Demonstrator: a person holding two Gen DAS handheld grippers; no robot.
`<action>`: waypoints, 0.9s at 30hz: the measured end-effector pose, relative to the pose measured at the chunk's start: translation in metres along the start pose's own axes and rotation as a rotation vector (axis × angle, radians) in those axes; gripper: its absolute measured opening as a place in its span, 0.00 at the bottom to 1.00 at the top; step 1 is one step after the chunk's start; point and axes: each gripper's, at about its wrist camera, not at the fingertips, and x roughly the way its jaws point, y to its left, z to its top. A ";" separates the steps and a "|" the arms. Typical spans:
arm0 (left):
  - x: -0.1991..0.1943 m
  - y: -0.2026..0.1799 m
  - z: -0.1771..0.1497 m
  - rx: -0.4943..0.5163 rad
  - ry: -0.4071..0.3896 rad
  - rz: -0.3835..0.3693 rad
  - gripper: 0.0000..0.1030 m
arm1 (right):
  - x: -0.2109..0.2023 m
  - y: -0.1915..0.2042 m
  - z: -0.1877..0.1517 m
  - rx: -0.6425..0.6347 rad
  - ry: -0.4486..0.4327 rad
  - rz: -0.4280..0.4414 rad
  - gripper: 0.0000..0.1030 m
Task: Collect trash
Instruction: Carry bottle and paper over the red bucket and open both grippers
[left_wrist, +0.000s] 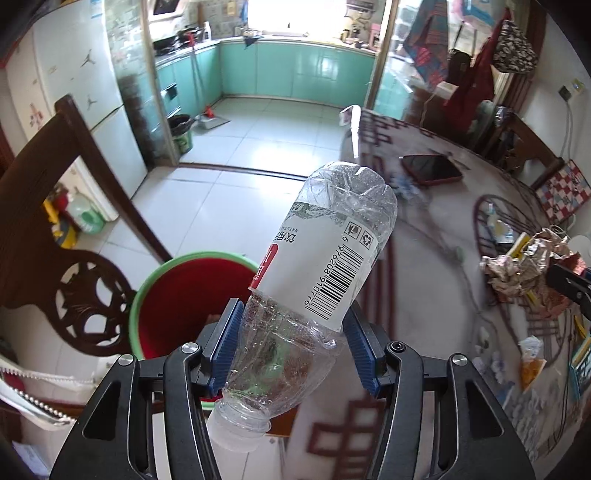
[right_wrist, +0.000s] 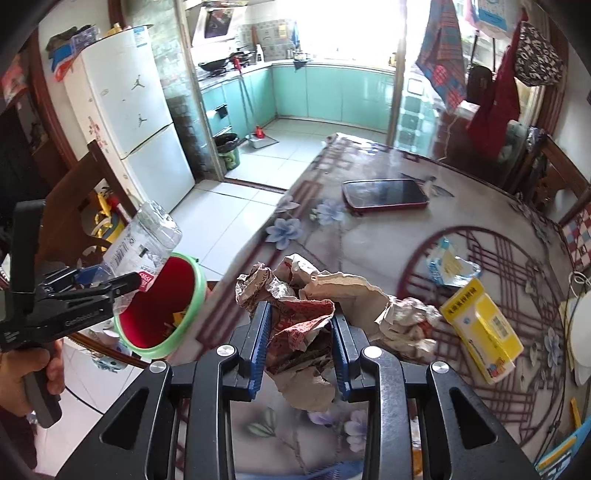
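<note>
both claws loaded, heading for the bin

left claw (left_wrist: 291, 343) is clamped on the crushed bottle (left_wrist: 325, 258), right claw (right_wrist: 299, 339) pinches the crumpled paper (right_wrist: 314, 306) over the worktop (right_wrist: 369, 236). red bin (right_wrist: 162, 306) sits just left, so next i'd hover over it and let go.

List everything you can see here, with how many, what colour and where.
plastic bottle: one, clear, white label, in left gripper, above the bucket
crumpled paper: one wad, brown and red, in right gripper
bucket: one, red with green rim, beside the table edge
phone: one, dark screen, red case, on table
yellow packet: one, on table
blue-and-white packet: one, on table
table: one, floral cover
fridge: one, white, by kitchen doorway
chair: one, dark wood, left
left gripper: black, blue pads
right gripper: black, blue pads
hand: holding left gripper's handle
</note>
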 end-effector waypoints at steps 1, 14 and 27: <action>0.002 0.007 -0.001 -0.008 0.004 0.012 0.52 | 0.007 0.013 0.003 -0.022 0.005 0.013 0.27; 0.027 0.084 -0.031 -0.138 0.101 0.182 0.52 | 0.074 0.093 0.019 -0.041 0.030 0.248 0.27; 0.047 0.119 -0.046 -0.222 0.171 0.219 0.52 | 0.131 0.139 0.024 -0.075 0.126 0.341 0.28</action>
